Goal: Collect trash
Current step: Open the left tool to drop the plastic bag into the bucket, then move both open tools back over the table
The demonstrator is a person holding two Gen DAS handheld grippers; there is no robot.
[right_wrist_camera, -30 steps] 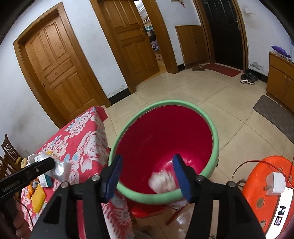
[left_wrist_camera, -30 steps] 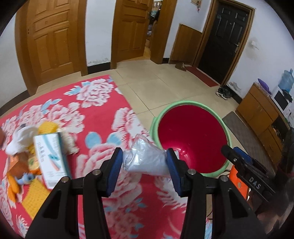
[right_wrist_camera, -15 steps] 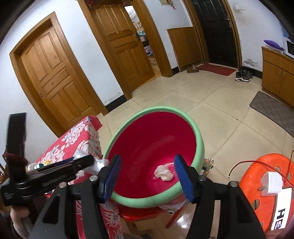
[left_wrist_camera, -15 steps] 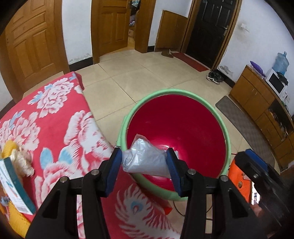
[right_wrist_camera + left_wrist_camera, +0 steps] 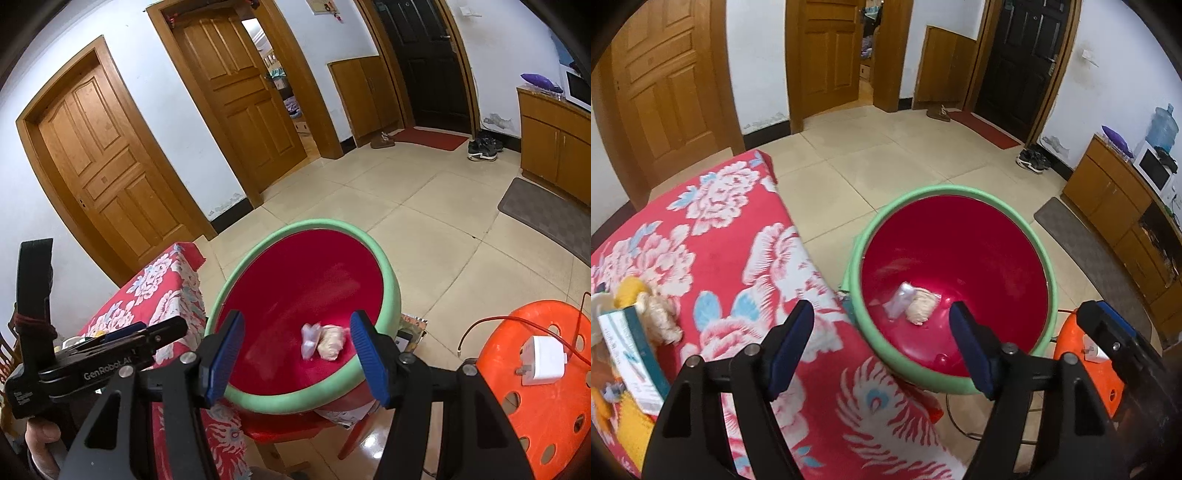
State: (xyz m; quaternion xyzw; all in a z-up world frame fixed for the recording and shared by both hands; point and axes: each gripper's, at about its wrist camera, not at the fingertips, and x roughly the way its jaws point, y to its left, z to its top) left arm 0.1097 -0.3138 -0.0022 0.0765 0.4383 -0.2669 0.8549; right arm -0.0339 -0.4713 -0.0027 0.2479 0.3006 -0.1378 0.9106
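We've let go; the left gripper (image 5: 881,347) hangs over the near rim of the red basin (image 5: 997,229), its jaws opening wide with nothing between them, and the clear plastic bag (image 5: 900,300) that sat pinched in those blue pads a second ago now lies on the basin floor, touching the crumpled tissue wad (image 5: 921,304) already there; seen from the right wrist, the bag (image 5: 309,340) and the wad (image 5: 331,343) rest side by side near the front wall of the basin (image 5: 384,254). Our right gripper (image 5: 295,356) holds off above the same rim, jaws roughly half apart and empty, much as before. So that piece of trash is in, we reckon; two pieces collected. More waits on the floral tablecloth (image 5: 731,236): a teal and white carton (image 5: 628,350), a fluffy pale scrap (image 5: 661,314) just beside it, yellow bits at the left edge; our next reach likely swings left, back over the table.
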